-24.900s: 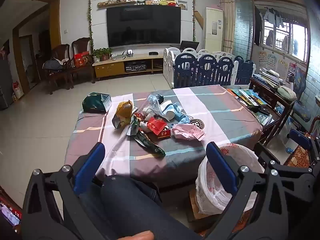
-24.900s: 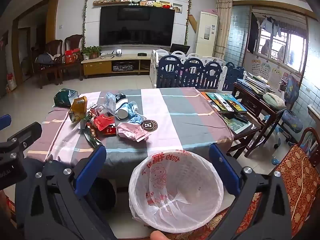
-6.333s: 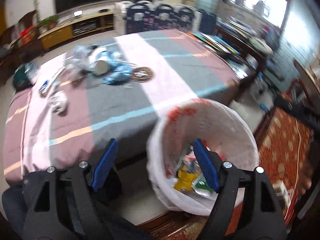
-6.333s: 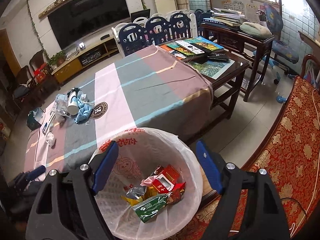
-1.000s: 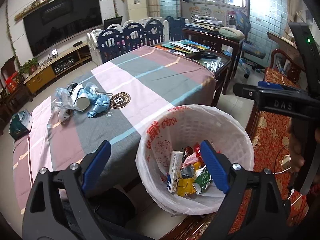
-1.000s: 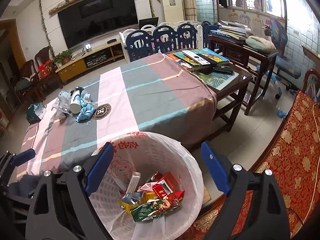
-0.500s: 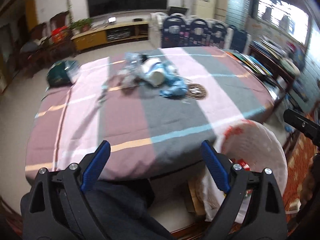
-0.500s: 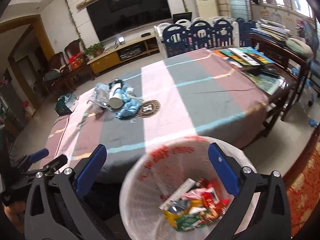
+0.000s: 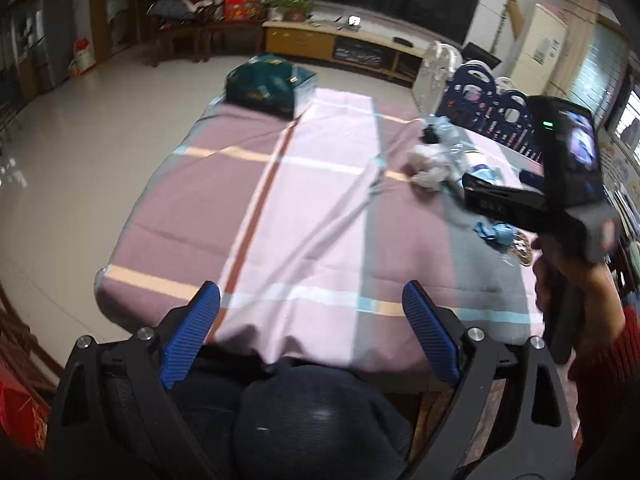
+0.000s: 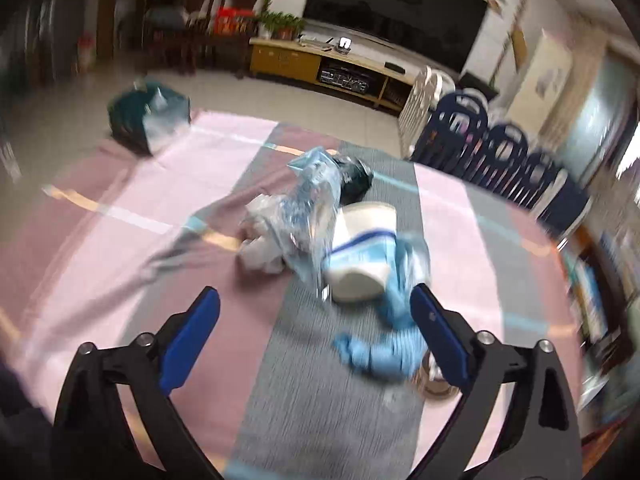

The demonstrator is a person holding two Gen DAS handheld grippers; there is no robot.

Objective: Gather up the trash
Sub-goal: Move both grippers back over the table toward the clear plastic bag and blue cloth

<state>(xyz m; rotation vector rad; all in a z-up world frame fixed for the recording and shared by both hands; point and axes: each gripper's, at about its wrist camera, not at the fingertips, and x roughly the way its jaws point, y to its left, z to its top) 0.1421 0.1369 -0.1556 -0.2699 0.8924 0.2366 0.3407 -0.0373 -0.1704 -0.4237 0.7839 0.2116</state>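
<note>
a: right gripper (image 10: pixel 315 322)?
b: jaws closing, nothing between them, above the white cup (image 10: pixel 362 250) and plastic bags (image 10: pixel 308 216) on the worktop (image 10: pixel 120 216).
a: left gripper (image 9: pixel 311 330)?
b: spread, empty, at the worktop's near edge.

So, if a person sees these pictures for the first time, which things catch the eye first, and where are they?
First comes the heap of trash on the striped tablecloth: a white paper cup with blue stripes on its side, a crinkled clear plastic bag beside it, and crumpled blue material nearer the camera. The right gripper hangs just before this heap, jaws closing with nothing between them. A dark green box sits at the table's far corner.
</note>
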